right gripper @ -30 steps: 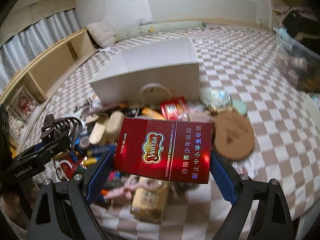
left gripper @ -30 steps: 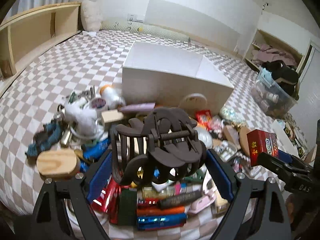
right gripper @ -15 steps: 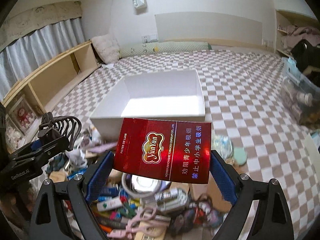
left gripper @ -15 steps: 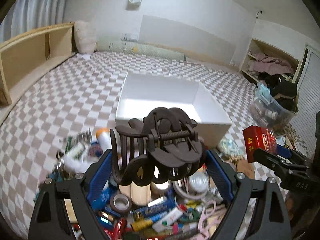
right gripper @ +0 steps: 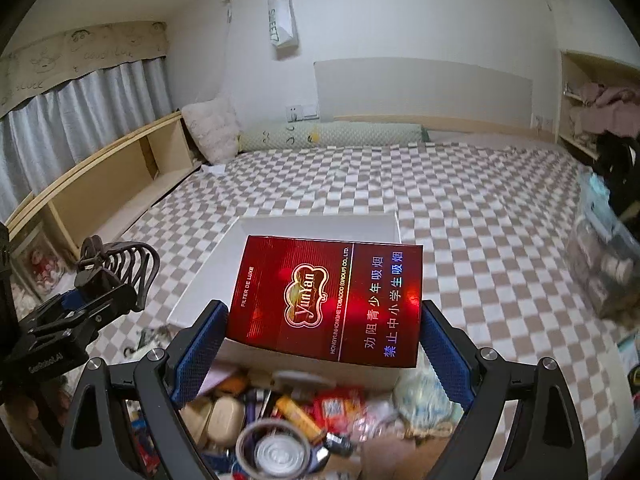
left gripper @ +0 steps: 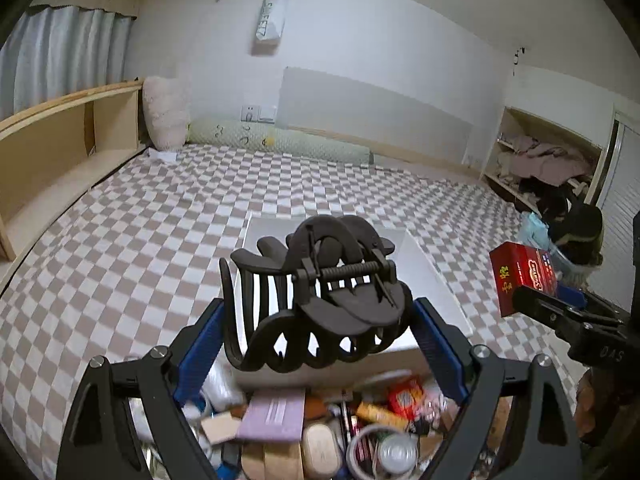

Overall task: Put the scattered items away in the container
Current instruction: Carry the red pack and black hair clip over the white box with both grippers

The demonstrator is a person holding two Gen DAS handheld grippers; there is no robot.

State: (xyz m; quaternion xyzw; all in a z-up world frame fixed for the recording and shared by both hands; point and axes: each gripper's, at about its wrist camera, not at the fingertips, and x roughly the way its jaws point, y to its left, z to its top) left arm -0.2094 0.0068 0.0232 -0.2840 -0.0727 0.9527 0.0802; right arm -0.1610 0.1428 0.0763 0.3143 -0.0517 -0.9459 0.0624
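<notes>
The left gripper is clenched on a dark brown plastic claw hair clip; the right gripper grips a glossy red cardboard cigarette pack by its short ends. Both loads hang in the air on the near side of the open white rectangular box, above the heap of small clutter against its front wall. To finish well, carry each load past that front wall until it hangs over the box's white floor, lower it, then release. Beyond the box stretches bare checked bedding.
</notes>
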